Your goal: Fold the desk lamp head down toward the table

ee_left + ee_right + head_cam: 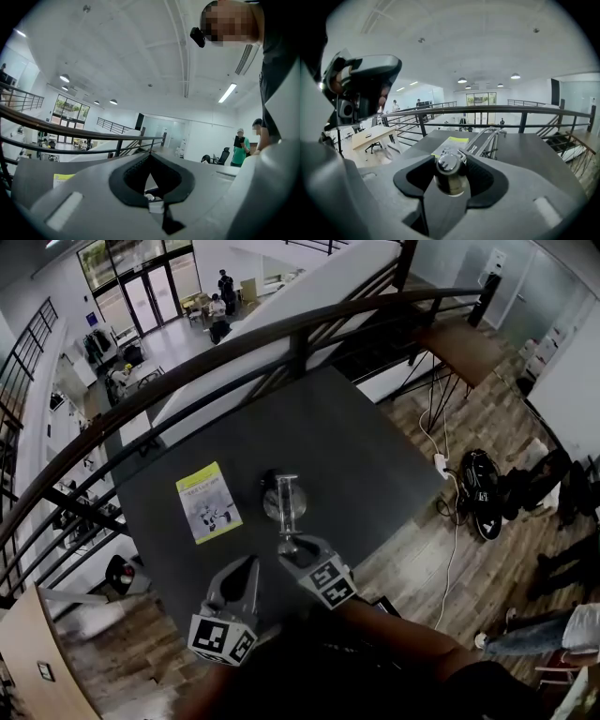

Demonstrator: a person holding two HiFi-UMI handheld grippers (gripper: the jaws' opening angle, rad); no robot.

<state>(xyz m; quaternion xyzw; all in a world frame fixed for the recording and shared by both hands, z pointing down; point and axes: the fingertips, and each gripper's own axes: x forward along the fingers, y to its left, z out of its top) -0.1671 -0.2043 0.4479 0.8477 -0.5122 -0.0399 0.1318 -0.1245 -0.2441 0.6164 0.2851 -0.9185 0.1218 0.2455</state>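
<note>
The right gripper [450, 161] is pinching the lamp head [449, 177] above the table [375, 456] (the left gripper [150, 157] is idling, jaws pressed together, empty); slick chrome on a stiff hinge is probably wanting a firm hold there.

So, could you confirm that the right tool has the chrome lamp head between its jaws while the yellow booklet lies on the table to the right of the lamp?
Not quite: the head view shows the yellow booklet to the left of the lamp, not the right. It does lie on the table, and the right tool has the chrome lamp head between its jaws.
</note>
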